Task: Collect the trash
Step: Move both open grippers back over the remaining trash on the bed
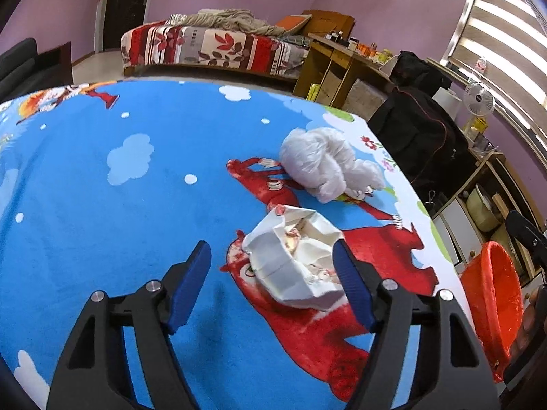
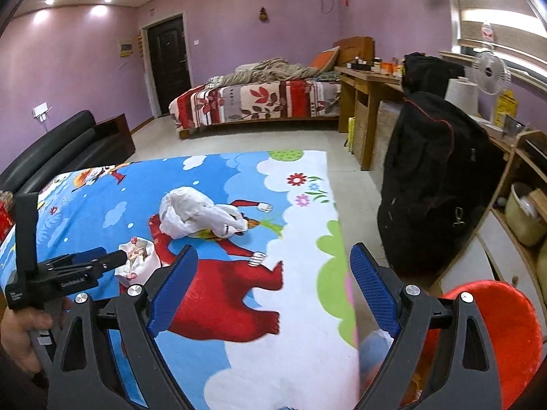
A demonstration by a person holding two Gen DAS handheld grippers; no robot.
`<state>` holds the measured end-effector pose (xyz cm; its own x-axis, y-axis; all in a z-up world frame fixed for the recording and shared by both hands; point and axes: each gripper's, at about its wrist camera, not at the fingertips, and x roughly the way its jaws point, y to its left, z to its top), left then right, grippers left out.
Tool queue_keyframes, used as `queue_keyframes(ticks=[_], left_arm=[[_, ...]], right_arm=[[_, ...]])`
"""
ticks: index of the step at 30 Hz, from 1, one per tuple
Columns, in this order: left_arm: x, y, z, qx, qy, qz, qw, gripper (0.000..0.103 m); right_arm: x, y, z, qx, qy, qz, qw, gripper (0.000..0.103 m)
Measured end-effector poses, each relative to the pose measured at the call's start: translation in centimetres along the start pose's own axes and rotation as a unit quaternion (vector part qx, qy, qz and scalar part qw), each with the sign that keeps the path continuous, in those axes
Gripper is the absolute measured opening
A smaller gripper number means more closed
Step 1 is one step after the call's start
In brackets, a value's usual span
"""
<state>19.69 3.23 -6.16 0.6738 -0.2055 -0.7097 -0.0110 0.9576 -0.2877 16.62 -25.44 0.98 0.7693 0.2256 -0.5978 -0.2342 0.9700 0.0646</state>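
Observation:
A crumpled white paper wrapper (image 1: 294, 259) lies on the blue cartoon rug (image 1: 119, 177), between the open fingers of my left gripper (image 1: 271, 249), nearer the right finger. It also shows in the right wrist view (image 2: 138, 259), with the left gripper (image 2: 102, 259) at it. A white plastic bag (image 1: 328, 160) lies farther on the rug, also in the right wrist view (image 2: 195, 213). My right gripper (image 2: 275, 253) is open and empty above the rug's near right part. A red bin (image 1: 492, 294) stands off the rug's right edge, also in the right wrist view (image 2: 506, 335).
A black bag (image 2: 434, 184) stands right of the rug beside wooden shelves (image 2: 523, 212). A bed (image 2: 253, 102) and a desk (image 2: 365, 89) are at the far wall. A black sofa (image 2: 61, 150) is on the left.

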Motion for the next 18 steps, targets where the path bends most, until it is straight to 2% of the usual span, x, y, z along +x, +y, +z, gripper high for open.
queue_keyframes(ticks=[3, 8, 13, 17, 18], left_arm=[[1.0, 0.4, 0.1, -0.004, 0.01, -0.002, 0.9999, 0.068], [2.4, 0.5, -0.1, -0.019, 0.024, -0.031, 0.999, 0.069], [2.9, -0.1, 0.1, -0.012, 0.029, -0.043, 0.9986, 0.069], [3.2, -0.5, 0.3, -0.018, 0.036, -0.07, 0.9967, 0.048], [3.2, -0.9, 0.3, -0.009, 0.035, -0.068, 0.997, 0.048]], right_arm=[[1.1, 0.4, 0.4, -0.003, 0.004, 0.006, 1.0, 0.085], [2.6, 1.0, 1.2, -0.007, 0.009, 0.015, 1.0, 0.085], [4.0, 1.5, 2.0, -0.01, 0.012, 0.022, 1.0, 0.085], [5.0, 1.8, 2.3, -0.009, 0.015, 0.028, 0.999, 0.085], [5.2, 2.0, 2.3, -0.01, 0.017, 0.028, 0.999, 0.085]])
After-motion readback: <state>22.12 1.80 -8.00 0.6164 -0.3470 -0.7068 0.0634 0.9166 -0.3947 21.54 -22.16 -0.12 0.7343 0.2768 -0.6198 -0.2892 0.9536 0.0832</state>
